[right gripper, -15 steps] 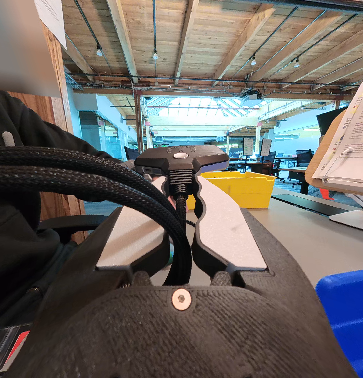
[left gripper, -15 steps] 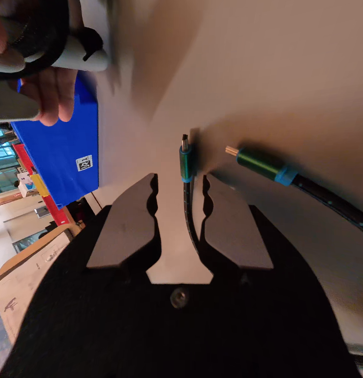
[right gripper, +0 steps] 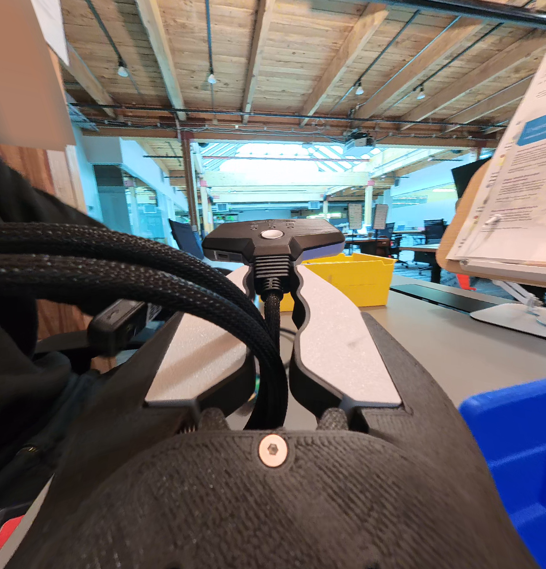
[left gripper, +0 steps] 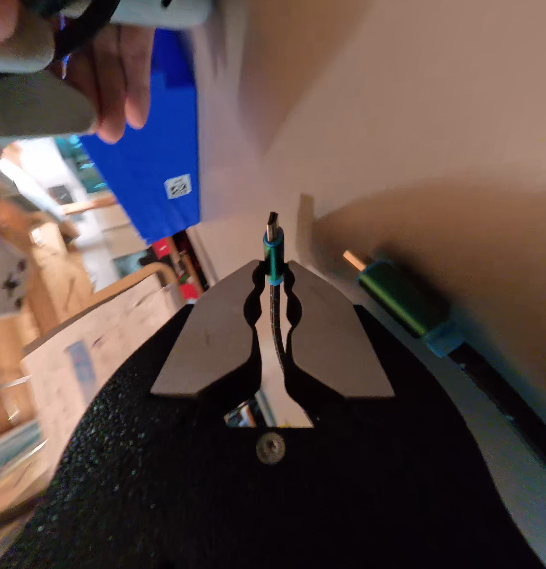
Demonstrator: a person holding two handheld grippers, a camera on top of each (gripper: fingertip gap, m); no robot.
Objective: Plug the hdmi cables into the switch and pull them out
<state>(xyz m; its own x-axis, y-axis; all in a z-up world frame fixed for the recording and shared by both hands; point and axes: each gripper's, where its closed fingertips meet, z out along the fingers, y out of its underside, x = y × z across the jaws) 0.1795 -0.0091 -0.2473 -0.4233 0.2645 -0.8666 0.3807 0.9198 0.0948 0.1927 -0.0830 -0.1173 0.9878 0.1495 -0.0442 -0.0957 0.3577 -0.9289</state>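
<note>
1. Left wrist view: the left gripper [left gripper: 273,271] is clamping the green metal plug [left gripper: 273,257] of a braided HDMI cable, jaws nearly closed on its sleeve. The plug's long axis is running straight ahead along the fingers, bare connector leading. A second green plug [left gripper: 398,300] is lying on the tan table [left gripper: 419,123] just to the right.

2. Right wrist view: the right gripper [right gripper: 271,278] is pinching the ribbed strain relief under the matte black switch [right gripper: 273,240], jaws narrowly parted around it, holding it raised above the table with one side port [right gripper: 222,255] facing left. Judging by this, the left gripper must bring its plug over to it.

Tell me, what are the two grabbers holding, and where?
Left gripper pinches a green HDMI plug by its shell. Right gripper clamps the black switch at its ribbed cable collar.
</note>
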